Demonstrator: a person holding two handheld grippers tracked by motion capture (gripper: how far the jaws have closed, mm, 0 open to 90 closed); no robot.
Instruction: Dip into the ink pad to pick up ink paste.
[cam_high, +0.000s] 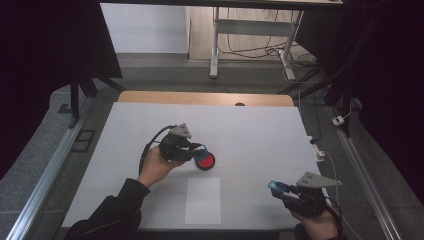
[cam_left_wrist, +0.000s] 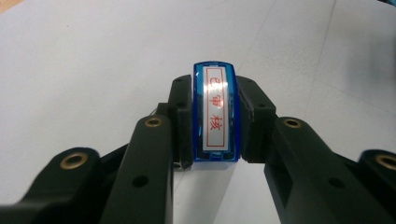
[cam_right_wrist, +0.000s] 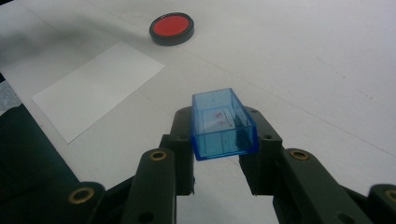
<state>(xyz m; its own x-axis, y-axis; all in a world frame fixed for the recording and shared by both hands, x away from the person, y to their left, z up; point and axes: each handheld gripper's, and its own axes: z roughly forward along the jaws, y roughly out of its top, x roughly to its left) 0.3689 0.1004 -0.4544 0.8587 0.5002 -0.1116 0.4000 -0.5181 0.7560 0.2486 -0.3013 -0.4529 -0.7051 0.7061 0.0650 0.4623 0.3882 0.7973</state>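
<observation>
My left gripper (cam_high: 196, 149) is shut on a blue stamp (cam_left_wrist: 215, 112) whose white label carries red characters, and the jaws press on its two long sides. In the high view the stamp (cam_high: 200, 148) hangs just over the near left edge of a round red ink pad (cam_high: 204, 161) in a black case. My right gripper (cam_high: 281, 190) rests at the table's near right and is shut on a clear blue rectangular cap (cam_right_wrist: 223, 123), with the open side facing the camera. The ink pad (cam_right_wrist: 172, 28) lies far ahead of it.
A white sheet of paper (cam_high: 203, 200) lies flat near the front edge, between the two hands; it also appears as the paper (cam_right_wrist: 98, 88) in the right gripper view. The white table cover (cam_high: 260, 135) ends at a wooden strip (cam_high: 205, 97) at the back.
</observation>
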